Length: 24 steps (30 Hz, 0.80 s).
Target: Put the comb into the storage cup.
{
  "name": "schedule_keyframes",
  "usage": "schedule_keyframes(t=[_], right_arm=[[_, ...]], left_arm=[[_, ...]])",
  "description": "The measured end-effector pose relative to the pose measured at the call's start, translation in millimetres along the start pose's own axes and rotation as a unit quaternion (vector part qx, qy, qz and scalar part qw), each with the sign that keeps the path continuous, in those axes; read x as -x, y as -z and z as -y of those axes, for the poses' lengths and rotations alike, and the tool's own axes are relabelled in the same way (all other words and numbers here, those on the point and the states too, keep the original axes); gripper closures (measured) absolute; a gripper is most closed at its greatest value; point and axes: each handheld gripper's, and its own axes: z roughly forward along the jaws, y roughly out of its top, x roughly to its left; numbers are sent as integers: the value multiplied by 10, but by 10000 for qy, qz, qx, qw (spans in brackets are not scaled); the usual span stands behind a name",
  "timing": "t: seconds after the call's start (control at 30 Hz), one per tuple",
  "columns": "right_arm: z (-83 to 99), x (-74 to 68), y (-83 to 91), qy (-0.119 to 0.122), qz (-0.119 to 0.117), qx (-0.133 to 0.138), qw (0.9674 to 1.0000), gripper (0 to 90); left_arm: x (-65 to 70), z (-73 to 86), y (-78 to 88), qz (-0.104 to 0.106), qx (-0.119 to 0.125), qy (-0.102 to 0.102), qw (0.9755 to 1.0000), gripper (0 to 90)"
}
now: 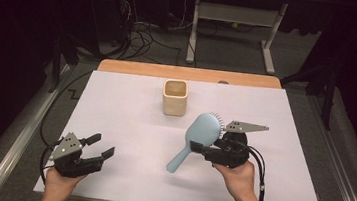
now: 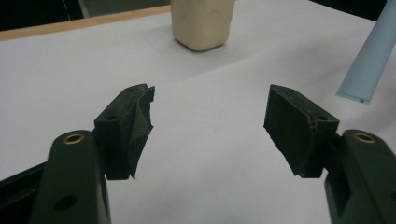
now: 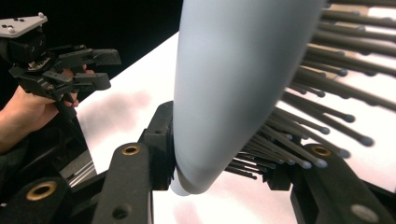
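Hairbrush (image 1: 202, 135) work is at the carrying stage, by my reading: the right gripper (image 1: 201, 149) has its fingers clamped on the pale blue brush where the head narrows into the handle, and holds it clear of the white counter (image 1: 128, 125) at about four o'clock from the counter's middle. In the high view the handle slants down toward seven o'clock and the bristles face two o'clock, toward the grey plate on the gripper. The right gripper view shows the brush body pinched between the two black fingers (image 3: 159, 140), with the dark ball-tipped bristles fanning off to three o'clock. The cream cup (image 1: 175, 97) stands upright and open-mouthed near twelve o'clock of the counter, apart from the brush and just beyond its head. The left gripper (image 1: 102, 148) sits at eight o'clock, its fingers (image 2: 128, 126) spread wide with nothing between them; in its own view bare white counter lies in the gap, with the cup ahead at twelve o'clock and the handle's tip at two o'clock. Dropping the brush into the cup looks like the likely aim; that would call for lifting it, swinging the handle end down over the cup's mouth, and lowering before letting go. No brand, label or writing can be read on the brush, the cup or the counter.
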Motion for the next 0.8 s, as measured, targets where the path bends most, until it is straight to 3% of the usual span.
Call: schedule_keyframes(t=[0.23,0.8], right_arm=[[-63,46,51,43,149,-46,9999,558],[-200,114,113,100,373,-59,9992,556]], left_arm=[[-25,80,9,-188,-12,60,9998,324],[-83,199,-5,-260,-51,338,9991,326]])
